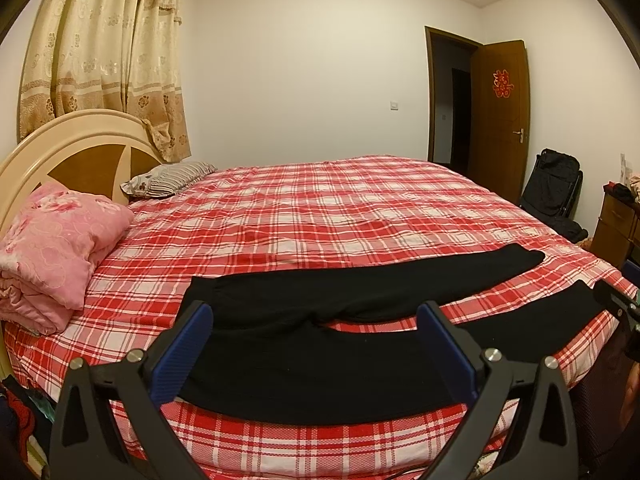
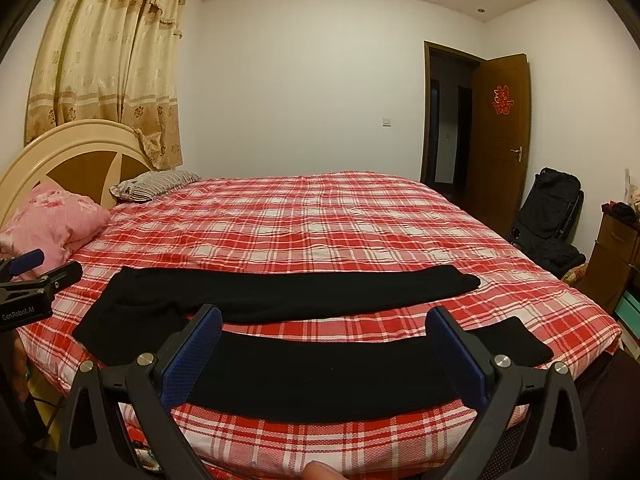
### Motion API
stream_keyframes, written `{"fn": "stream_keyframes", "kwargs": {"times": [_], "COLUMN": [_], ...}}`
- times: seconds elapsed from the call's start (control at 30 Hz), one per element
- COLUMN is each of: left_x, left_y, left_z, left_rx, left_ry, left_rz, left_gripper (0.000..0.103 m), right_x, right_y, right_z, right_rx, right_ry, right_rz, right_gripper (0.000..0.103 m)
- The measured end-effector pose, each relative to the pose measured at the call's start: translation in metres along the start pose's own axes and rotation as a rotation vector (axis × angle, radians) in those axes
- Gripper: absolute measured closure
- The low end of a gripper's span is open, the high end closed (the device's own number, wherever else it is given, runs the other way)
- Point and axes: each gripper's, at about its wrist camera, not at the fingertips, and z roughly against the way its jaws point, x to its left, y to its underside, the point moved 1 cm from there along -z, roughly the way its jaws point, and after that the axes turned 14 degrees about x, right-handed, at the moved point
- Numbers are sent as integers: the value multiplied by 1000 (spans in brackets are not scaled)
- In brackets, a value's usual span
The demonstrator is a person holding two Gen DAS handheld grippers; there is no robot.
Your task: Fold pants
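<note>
A home bedroom: a plaid-sheeted bed (image 1: 360, 208) with pillows (image 1: 172, 178), floral curtains (image 1: 108, 48), and a wooden door (image 1: 500, 120).

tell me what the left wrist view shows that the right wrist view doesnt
Only the left wrist view shows the left tool head-on, open over the waist end of the black pants, with the right tool at its right edge and most of the pink quilt.

Only the right wrist view shows the right tool head-on, open over the nearer leg, the cuff of that leg, the left tool at its left edge, and a fingertip at the bottom.

Both share the pants lying unfolded, legs apart, on the plaid bed, the headboard and the open door.
</note>
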Motion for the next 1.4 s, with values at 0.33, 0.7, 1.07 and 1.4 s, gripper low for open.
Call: {"fn": "stream_keyframes", "kwargs": {"times": [0.33,0.7,1.07,1.4], "left_x": [-1,-2,-3,-3], "left_y": [0,1,1,1], "left_z": [0,-1,-1,-2], "left_rx": [1,3,5,4], "left_ry": [-1,1,0,1], "left_rz": [-1,-4,-5,-7], "left_gripper": [0,0,0,0], "right_x": [-2,3,3,5], "right_y": [0,2,2,3], "right_z": [-1,-3,-3,-6], "right_rx": [0,8,8,14], "right_ry": [2,3,3,1], "right_rz": [1,14,14,19], "right_gripper": [1,1,1,1]}}
